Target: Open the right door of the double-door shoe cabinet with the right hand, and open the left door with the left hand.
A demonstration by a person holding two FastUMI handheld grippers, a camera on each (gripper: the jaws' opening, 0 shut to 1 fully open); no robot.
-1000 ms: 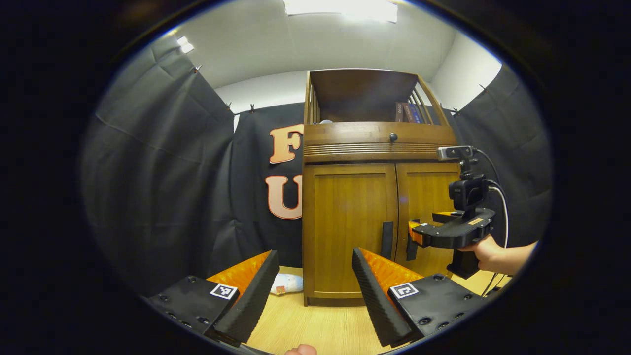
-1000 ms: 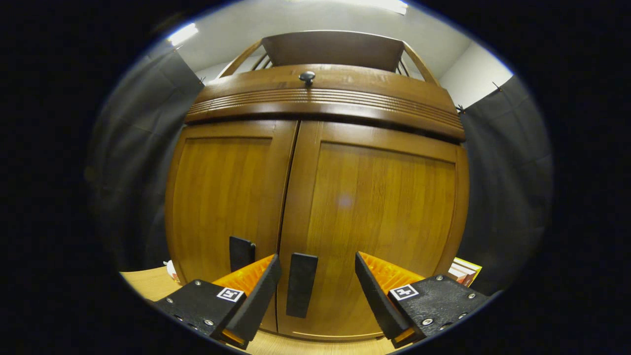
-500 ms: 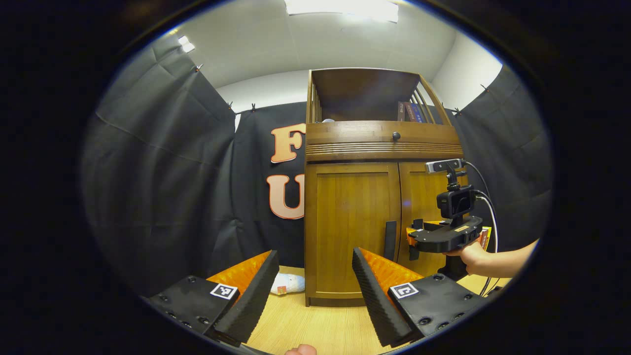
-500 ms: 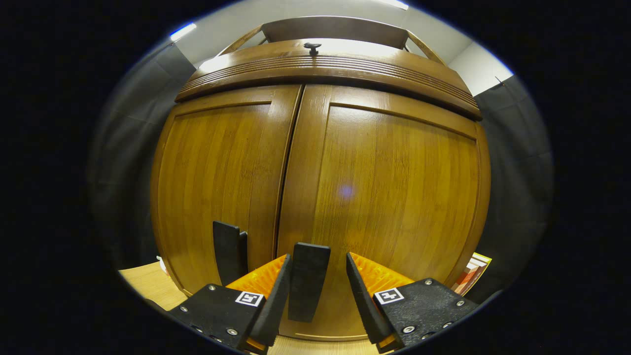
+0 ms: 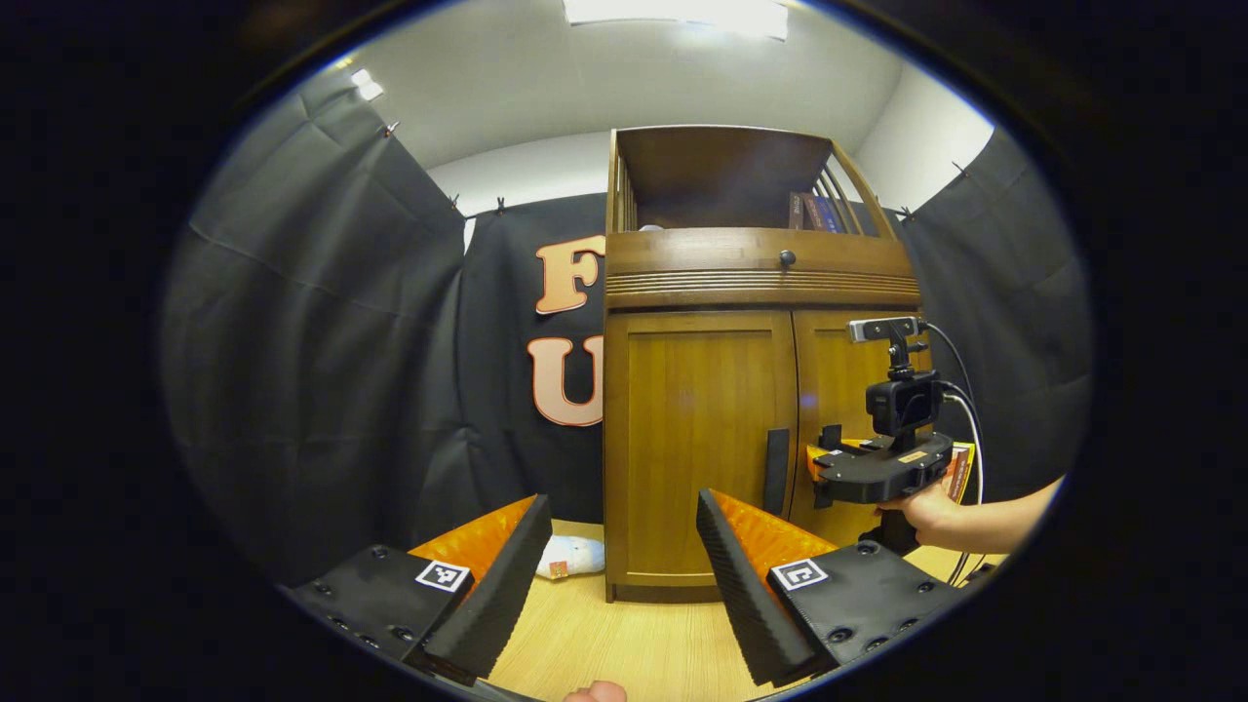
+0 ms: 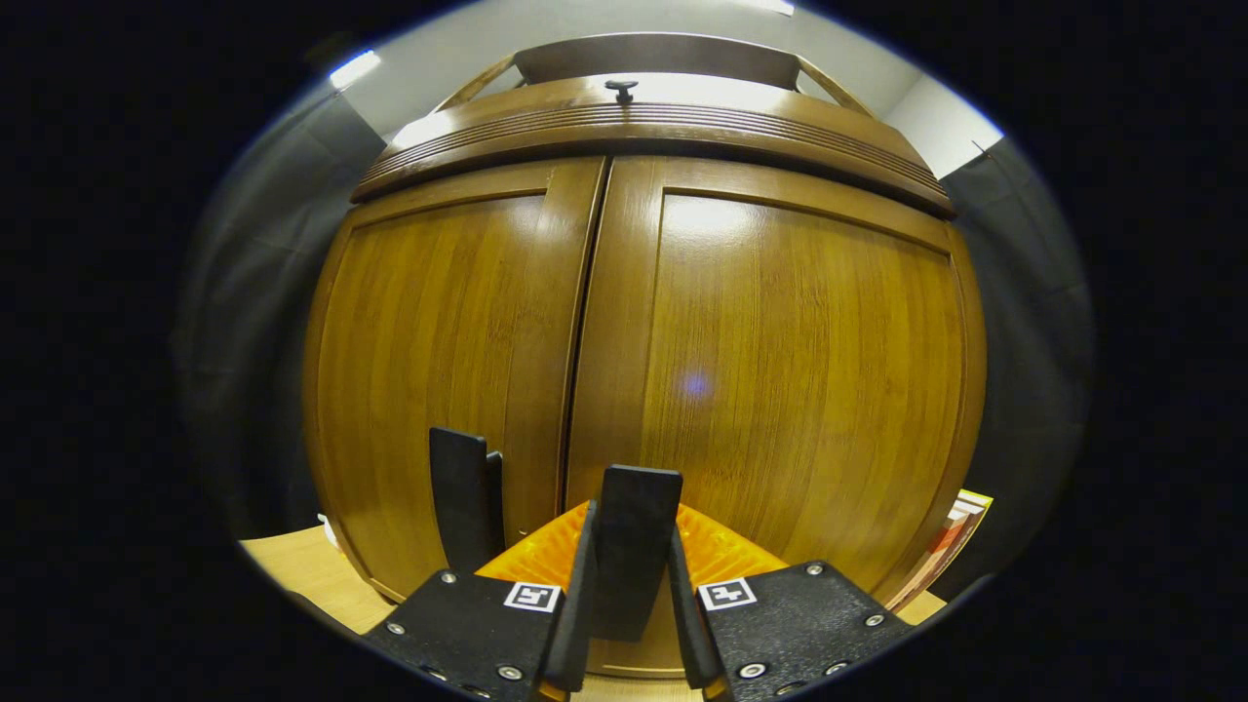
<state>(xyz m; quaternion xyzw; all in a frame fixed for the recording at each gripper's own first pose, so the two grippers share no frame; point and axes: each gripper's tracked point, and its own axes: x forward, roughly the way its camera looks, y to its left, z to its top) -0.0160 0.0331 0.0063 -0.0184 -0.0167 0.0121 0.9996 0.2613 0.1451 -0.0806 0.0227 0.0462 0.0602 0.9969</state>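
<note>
Both doors shut, nothing opened yet. Right tongs (image 6: 629,624) clamped on right door handle (image 6: 634,531), bottom centre; pull comes next. Left tongs (image 5: 619,575) wide open, empty, well short of left door handle (image 5: 776,471).

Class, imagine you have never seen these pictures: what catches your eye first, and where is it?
The tall wooden shoe cabinet stands against the booth's back wall, both doors shut. In the right gripper view, the right gripper clamps the right door's dark handle. The left gripper hangs open, well short of the cabinet.
</note>
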